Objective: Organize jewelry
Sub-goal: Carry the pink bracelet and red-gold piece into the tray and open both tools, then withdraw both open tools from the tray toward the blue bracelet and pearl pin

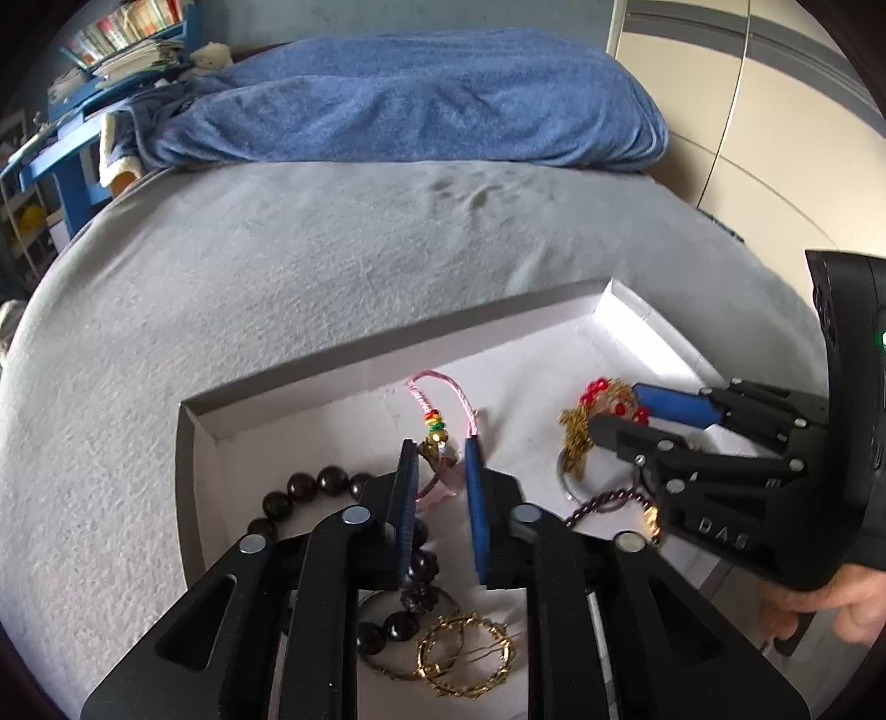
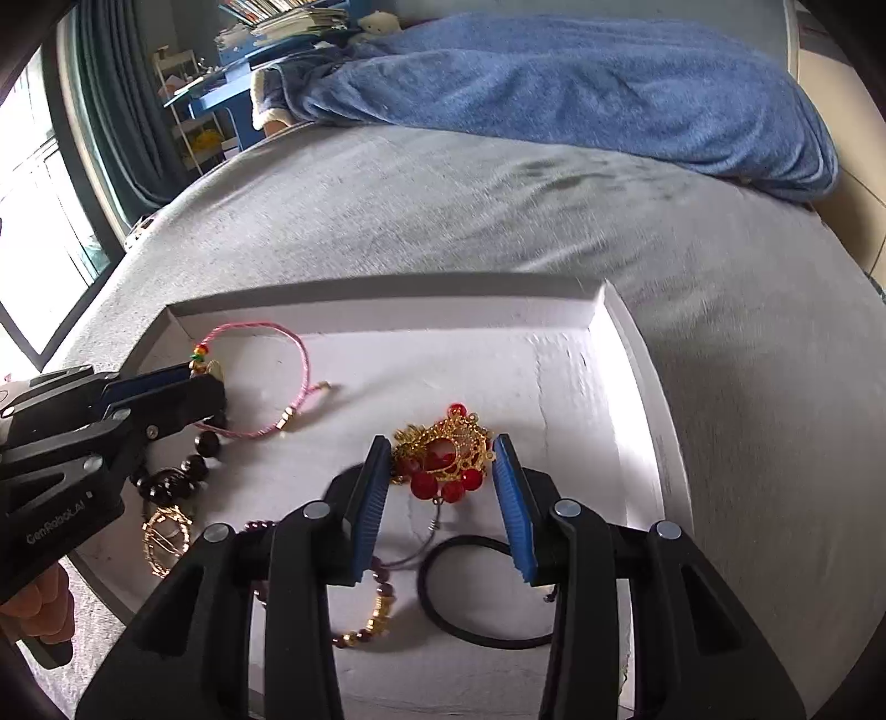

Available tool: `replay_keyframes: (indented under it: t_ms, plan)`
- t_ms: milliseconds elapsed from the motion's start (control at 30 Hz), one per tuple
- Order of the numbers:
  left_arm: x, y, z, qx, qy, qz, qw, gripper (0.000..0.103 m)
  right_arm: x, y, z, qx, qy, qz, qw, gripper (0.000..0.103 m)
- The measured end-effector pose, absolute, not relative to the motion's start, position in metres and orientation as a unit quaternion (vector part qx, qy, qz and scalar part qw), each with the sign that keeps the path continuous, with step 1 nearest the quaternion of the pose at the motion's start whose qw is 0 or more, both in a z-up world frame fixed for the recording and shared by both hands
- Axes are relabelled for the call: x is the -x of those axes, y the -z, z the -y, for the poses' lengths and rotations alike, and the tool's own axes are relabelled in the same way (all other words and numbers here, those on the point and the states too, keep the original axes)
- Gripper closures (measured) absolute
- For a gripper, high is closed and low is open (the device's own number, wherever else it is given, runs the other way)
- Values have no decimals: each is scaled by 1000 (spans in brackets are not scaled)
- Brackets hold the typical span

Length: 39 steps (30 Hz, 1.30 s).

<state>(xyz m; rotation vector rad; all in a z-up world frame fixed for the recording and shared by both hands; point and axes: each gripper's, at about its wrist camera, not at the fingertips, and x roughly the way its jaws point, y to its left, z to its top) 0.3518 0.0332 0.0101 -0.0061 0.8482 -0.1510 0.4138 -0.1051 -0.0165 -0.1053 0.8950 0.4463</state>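
A shallow white box [image 1: 387, 360] [image 2: 637, 354] lies on the grey bed and holds the jewelry. My left gripper [image 1: 440, 448] is open over a pink cord bracelet [image 1: 437, 387] [image 2: 299, 354], with its charm [image 1: 440, 451] between the fingertips. My right gripper [image 2: 440, 443] is open around a gold ornament with red beads [image 2: 448, 454] [image 1: 598, 410]. A dark bead bracelet [image 1: 310, 487] [image 2: 177, 476], a gold ring bangle [image 1: 465, 659] [image 2: 163, 540], a small purple bead bracelet [image 2: 365, 609] and a black hair tie [image 2: 476, 592] also lie in the box.
A blue blanket [image 1: 410, 99] [image 2: 581, 83] is heaped at the far end of the grey bed [image 1: 277, 266]. Blue shelves with books [image 1: 111, 50] stand at the far left. A window [image 2: 33, 221] is on the left.
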Motion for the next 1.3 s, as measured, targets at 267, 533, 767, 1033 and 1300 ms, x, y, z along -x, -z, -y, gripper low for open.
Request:
replay_keyframes:
  t_ms: [267, 533, 767, 1033, 1300]
  plan:
    - [-341, -21, -32, -16, 54, -385, 921, 28, -408, 7, 111, 49, -215, -416, 882, 46]
    - [-327, -37, -49, 2, 24, -366, 930, 17, -392, -8, 124, 34, -208, -399, 892, 43]
    - [-301, -46, -64, 16, 4, -366, 931, 14, -363, -19, 133, 39, -210, -388, 897, 38]
    - [-254, -52, -68, 42, -20, -361, 931, 11, -330, -28, 144, 32, -216, -380, 899, 33]
    - [-220, -46, -53, 31, -14, -367, 930, 11, -303, -35, 158, 16, -218, -371, 903, 27]
